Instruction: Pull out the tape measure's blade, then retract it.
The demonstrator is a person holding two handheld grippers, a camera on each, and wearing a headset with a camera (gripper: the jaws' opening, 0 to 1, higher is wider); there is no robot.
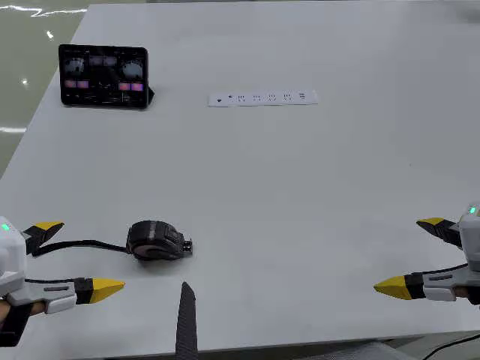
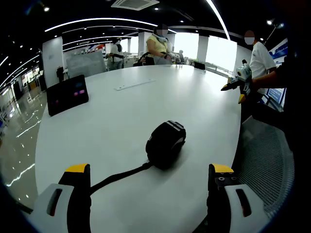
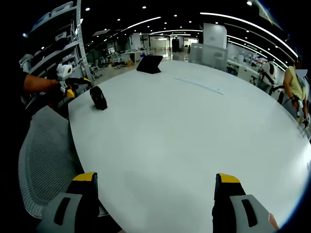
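The black tape measure (image 1: 156, 241), a rounded compact case, lay near the front edge of the white tabletop (image 1: 300, 187), its blade wound in. A black cord strap (image 1: 82, 245) trailed from it toward the left gripper (image 1: 79, 255) and ran between that gripper's 2 yellow-tipped fingers, which were spread wide and held nothing. The right gripper (image 1: 411, 253) hovered well apart at the other side, its fingers also wide open and empty. Farther back stood a dark tablet (image 1: 103, 76) on a stand and a white power strip (image 1: 262, 98). A grey mesh chair back (image 3: 43, 155) sat against the near edge.
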